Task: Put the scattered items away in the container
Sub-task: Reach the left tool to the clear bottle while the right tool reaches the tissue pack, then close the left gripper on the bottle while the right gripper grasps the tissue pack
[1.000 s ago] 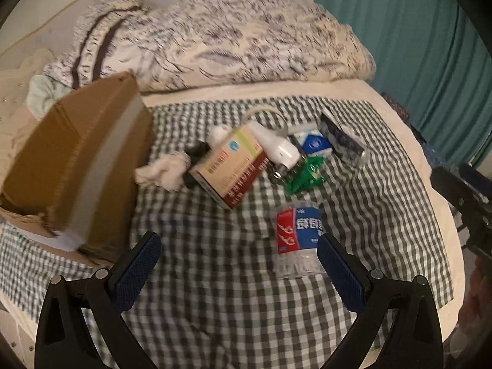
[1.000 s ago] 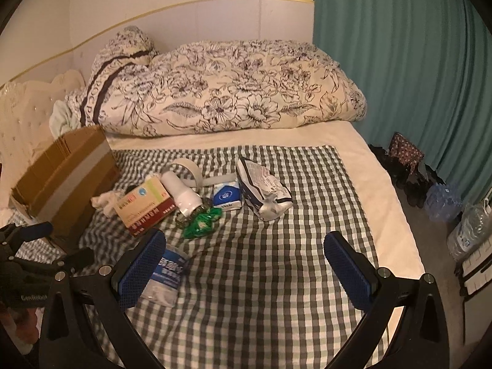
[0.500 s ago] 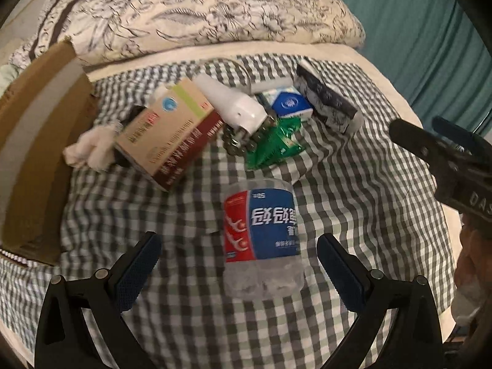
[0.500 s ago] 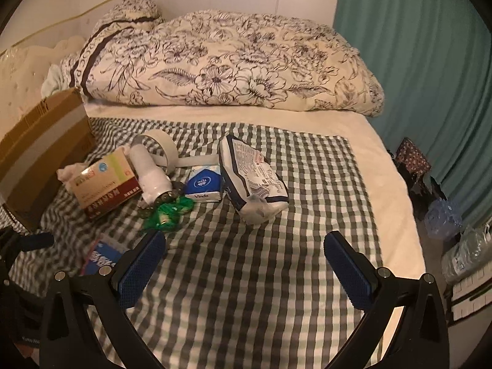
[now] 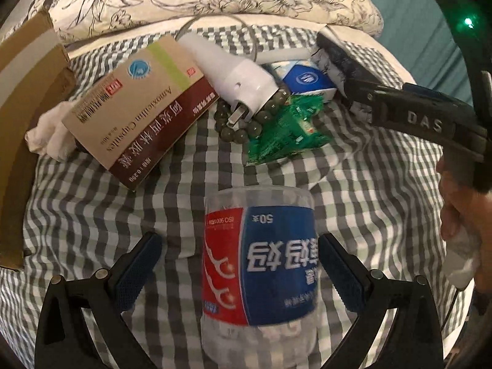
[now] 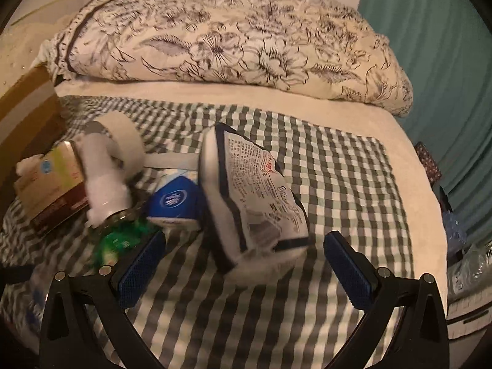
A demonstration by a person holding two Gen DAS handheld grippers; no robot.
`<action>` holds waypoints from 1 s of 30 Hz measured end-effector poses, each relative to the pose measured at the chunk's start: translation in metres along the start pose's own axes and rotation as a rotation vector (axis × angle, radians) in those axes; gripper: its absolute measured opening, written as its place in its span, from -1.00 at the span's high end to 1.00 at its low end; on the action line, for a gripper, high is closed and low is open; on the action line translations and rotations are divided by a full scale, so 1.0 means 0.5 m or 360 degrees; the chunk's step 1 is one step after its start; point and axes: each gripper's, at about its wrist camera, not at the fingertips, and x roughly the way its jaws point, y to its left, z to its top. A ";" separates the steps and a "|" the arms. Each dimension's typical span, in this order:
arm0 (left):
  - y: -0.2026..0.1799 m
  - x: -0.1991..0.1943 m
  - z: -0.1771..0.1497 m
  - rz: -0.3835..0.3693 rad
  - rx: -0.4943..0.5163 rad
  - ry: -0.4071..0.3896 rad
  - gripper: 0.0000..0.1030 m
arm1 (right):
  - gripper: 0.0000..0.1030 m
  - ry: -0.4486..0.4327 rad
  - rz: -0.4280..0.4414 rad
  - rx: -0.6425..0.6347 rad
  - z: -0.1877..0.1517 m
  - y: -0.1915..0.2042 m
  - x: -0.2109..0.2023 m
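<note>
Floss jar (image 5: 258,264) marked "50" between spread left fingers (image 5: 138,264); right fingers (image 6: 141,264) spread

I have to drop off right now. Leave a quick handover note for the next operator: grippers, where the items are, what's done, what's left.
Left gripper: open, straddling the clear floss-pick jar lying on the checked cloth; not yet closed.
Right gripper: open, empty, lined up on the tissue pack.
Still loose on the cloth: medicine box, white plug adapter, bead bracelet, green packet, blue tissue packet, tape roll, crumpled white tissue.
Cardboard box stands at the left; its inside is not visible.
Left: grasp the jar and the pack, box them, then the rest.
</note>
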 end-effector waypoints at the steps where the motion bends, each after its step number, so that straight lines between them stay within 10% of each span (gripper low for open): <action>1: 0.001 0.006 0.000 0.0001 -0.0009 0.0006 -1.00 | -1.00 0.0007 -0.0005 -0.0011 0.002 0.000 0.009; 16: -0.017 0.032 -0.006 0.0036 0.0037 0.0031 -0.98 | 0.06 0.0092 -0.0119 -0.0034 0.007 -0.008 0.066; 20: -0.008 -0.002 -0.008 0.0020 -0.0001 -0.0048 -0.23 | 0.41 0.0072 -0.0132 -0.0023 0.005 -0.011 0.045; 30: -0.010 -0.073 -0.020 -0.0035 0.0015 -0.0116 -0.22 | 0.54 -0.0025 -0.0105 0.0139 -0.001 -0.030 -0.059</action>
